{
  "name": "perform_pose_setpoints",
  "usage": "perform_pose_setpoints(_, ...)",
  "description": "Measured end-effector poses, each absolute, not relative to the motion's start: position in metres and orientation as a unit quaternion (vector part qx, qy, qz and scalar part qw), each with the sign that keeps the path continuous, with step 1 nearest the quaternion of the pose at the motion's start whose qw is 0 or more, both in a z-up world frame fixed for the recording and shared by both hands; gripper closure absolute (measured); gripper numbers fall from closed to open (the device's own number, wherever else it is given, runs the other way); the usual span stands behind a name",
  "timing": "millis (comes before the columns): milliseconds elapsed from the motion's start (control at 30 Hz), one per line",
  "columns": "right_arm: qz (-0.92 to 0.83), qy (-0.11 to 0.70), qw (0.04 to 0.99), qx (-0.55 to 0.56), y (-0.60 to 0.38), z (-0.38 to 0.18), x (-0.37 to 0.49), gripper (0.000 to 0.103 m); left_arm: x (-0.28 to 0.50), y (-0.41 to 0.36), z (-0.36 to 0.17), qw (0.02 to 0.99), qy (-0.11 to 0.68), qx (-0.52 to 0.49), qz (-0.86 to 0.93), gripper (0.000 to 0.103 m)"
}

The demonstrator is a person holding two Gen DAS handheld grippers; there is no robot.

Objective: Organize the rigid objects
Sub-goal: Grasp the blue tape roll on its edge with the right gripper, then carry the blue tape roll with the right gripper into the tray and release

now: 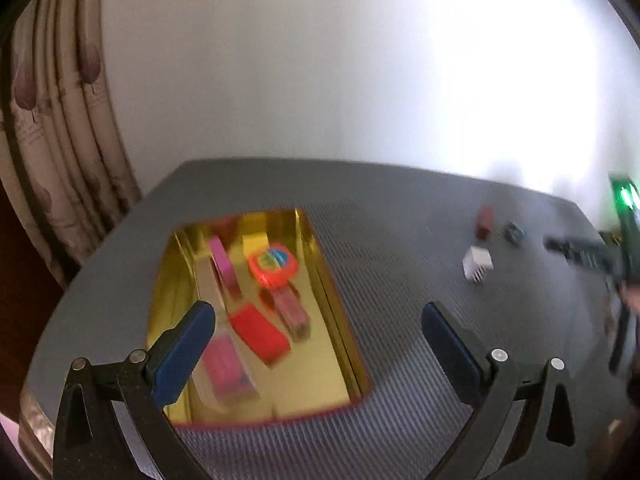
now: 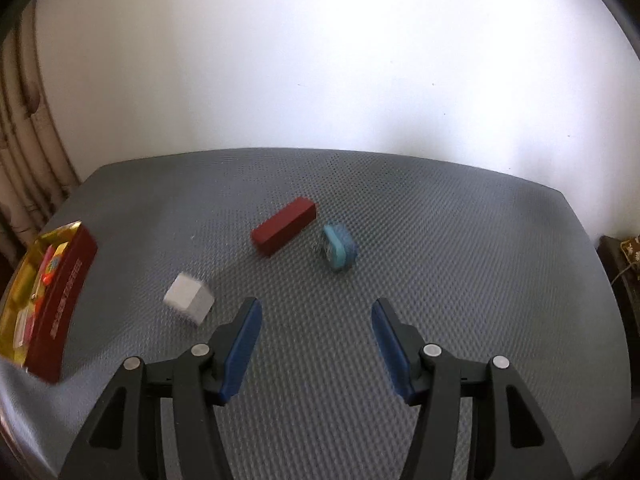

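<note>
L gripper [image 1: 316, 344] hangs over the near end of the gold tin [image 1: 340, 312], jaws spread wide, nothing between the blue pads. The tin sits on the grey textured table [image 1: 400, 240], toward its left side. Inside, all a bit blurred: a red block [image 1: 260, 334], a pink block [image 1: 230, 370] nearest the gripper, a long pink strip [image 1: 224, 266], a round orange-rimmed piece w/ multicolour centre [image 1: 274, 266], a yellow piece [image 1: 254, 240] at the far end. From the R side the tin shows a dark red outer wall [image 2: 64, 296] w/ lettering I can't read.

R gripper [image 2: 316, 334] is about halfway open, empty, above bare table. Three things lie loose beyond it: a white block [image 2: 188, 300] just left of the L finger, a dark red bar [image 2: 284, 226] further back lying at a slant, and a small teal piece [image 2: 338, 246] just right of the bar, apart from it. All three are well apart from the tin.

In the L view the other gripper shows at the far right edge w/ a green light [image 1: 624, 196]. Curtain [image 1: 60, 120] at left, plain white wall [image 1: 320, 60] behind.
</note>
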State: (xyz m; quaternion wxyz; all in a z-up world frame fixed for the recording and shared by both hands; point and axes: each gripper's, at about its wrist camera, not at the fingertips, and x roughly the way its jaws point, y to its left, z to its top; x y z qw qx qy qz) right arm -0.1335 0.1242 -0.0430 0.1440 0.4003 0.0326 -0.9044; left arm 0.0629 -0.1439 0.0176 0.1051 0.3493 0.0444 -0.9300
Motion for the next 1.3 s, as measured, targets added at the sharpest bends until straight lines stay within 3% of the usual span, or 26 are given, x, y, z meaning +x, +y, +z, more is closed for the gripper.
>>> perform_pose_setpoints(167, -0.905, 0.054, 0.127, 0.401, 0.114, -0.049, -0.166, 0.044, 0.087, -0.13, 0.009, 0.091, 0.065, 0.36, -0.926, 0.001)
perform_pose_setpoints(400, -0.896, 0.025, 0.126, 0.425, 0.119, -0.074, -0.222, 0.045, 0.096, -0.13, 0.001, 0.08, 0.071, 0.367, -0.924, 0.001)
perform_pose_setpoints(533, -0.884, 0.029, 0.141, 0.445, 0.118, -0.086, -0.237, 0.062, 0.092, -0.128, 0.003, 0.073, 0.077, 0.365, -0.925, 0.001)
perform_pose_setpoints(600, -0.877, 0.039, 0.141, 0.458, 0.116, -0.094, -0.24, 0.082, 0.09, -0.125, 0.005, 0.07, 0.079, 0.363, -0.926, 0.001)
perform_pose_setpoints(1300, -0.909, 0.092, 0.113, 0.391, 0.098, -0.034, -0.179, 0.082, 0.093, -0.119, 0.01, 0.083, 0.084, 0.346, -0.931, 0.001)
